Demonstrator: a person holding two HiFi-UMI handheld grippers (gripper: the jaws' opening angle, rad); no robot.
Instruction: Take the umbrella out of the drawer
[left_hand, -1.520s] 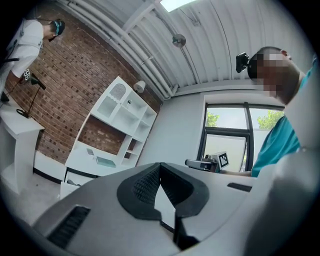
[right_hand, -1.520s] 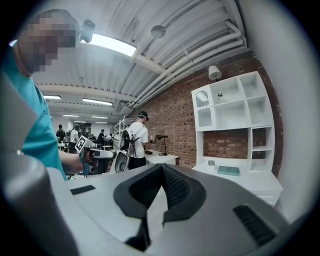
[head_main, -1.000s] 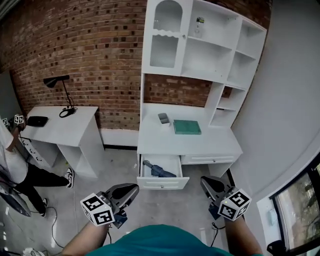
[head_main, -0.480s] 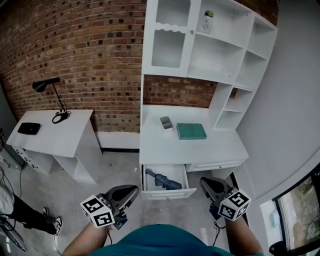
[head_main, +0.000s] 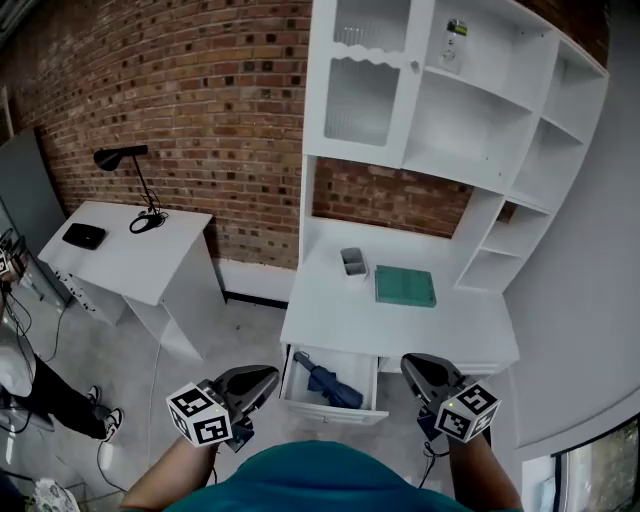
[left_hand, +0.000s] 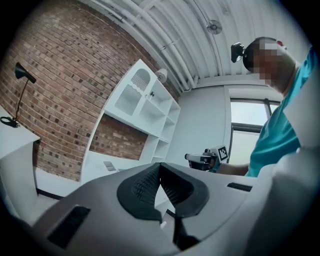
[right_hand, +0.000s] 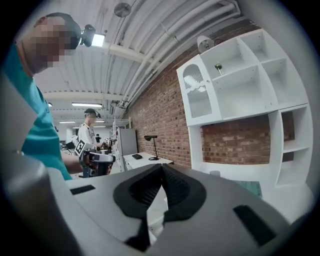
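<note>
Umbrella (head_main: 328, 382), folded and dark blue, lies inside the open drawer (head_main: 325, 407) under the counter (head_main: 330, 320). Left claw (head_main: 264, 378) and right claw (head_main: 409, 366) are both closed, holding nothing.

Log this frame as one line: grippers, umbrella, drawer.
phase: pre-grasp | left gripper: shut, empty | right gripper: shut, empty | dark blue folded umbrella: lying in open white drawer, untouched
</note>
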